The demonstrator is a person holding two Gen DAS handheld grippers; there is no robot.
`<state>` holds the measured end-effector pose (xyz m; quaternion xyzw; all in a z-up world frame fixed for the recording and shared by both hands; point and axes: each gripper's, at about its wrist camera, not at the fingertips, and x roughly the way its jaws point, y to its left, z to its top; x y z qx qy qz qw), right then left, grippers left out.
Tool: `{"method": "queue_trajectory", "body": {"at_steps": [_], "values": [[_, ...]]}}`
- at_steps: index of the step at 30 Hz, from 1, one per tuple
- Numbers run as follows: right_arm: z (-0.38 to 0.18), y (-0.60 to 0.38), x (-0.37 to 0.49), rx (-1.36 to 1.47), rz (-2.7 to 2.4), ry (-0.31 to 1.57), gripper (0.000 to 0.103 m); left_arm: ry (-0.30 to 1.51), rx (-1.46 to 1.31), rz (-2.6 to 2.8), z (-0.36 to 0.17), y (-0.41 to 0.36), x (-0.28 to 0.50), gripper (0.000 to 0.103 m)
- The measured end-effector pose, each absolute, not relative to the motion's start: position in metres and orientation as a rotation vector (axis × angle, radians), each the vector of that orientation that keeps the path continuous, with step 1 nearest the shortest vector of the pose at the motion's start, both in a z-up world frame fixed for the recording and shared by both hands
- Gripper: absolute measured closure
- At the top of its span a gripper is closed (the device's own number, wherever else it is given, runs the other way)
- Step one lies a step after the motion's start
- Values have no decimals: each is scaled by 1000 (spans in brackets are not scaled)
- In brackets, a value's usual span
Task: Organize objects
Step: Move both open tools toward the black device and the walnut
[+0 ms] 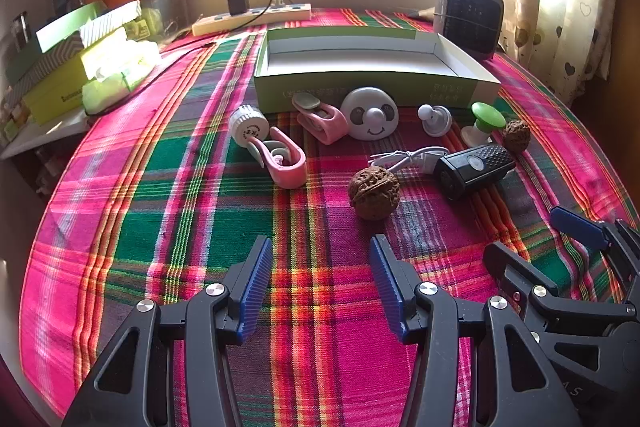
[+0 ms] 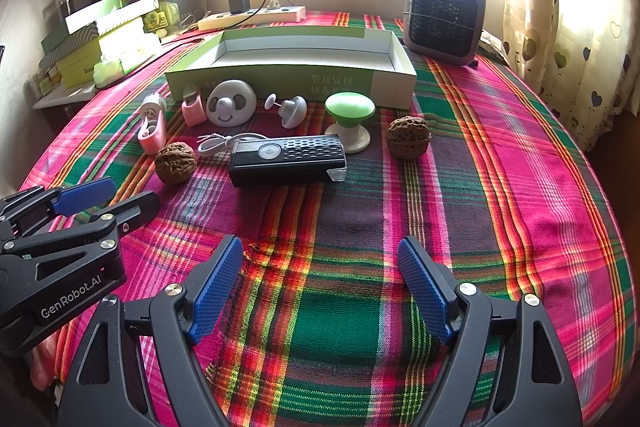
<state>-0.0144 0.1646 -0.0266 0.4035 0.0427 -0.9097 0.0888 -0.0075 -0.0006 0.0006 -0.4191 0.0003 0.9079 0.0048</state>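
An empty green and white box point(image 1: 372, 87) point(image 2: 288, 79) lies open at the back of the plaid cloth. In front of it lie two pink clips point(image 1: 286, 163) point(image 1: 322, 117), a white round cap point(image 1: 248, 125), a panda-face disc point(image 1: 370, 117) point(image 2: 231, 103), a small white knob point(image 1: 435, 119) point(image 2: 292, 111), a green mushroom knob point(image 1: 484, 123) point(image 2: 349, 119), a black flashlight point(image 1: 472, 169) point(image 2: 288, 159) with a white cable point(image 1: 408, 157), and two walnuts point(image 1: 374, 191) point(image 1: 517, 135) point(image 2: 409, 137) point(image 2: 175, 162). My left gripper point(image 1: 320, 283) is open and empty, short of the near walnut. My right gripper point(image 2: 320, 291) is open and empty, short of the flashlight.
A grey fan heater point(image 1: 470, 17) point(image 2: 444, 19) stands at the back right. A power strip with a charger point(image 1: 252, 17) point(image 2: 252, 15) lies behind the box. Stacked boxes and tissues point(image 1: 80, 67) crowd a shelf at the left. A curtain point(image 2: 560, 7) hangs at the right.
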Motion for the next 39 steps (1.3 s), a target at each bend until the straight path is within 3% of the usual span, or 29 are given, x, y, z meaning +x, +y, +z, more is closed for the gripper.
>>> {"method": "queue_trajectory", "body": {"at_steps": [39], "values": [[-16, 176, -44, 1123, -2517, 158, 23, 48, -1230, 2642, 9, -5, -31, 54]]}}
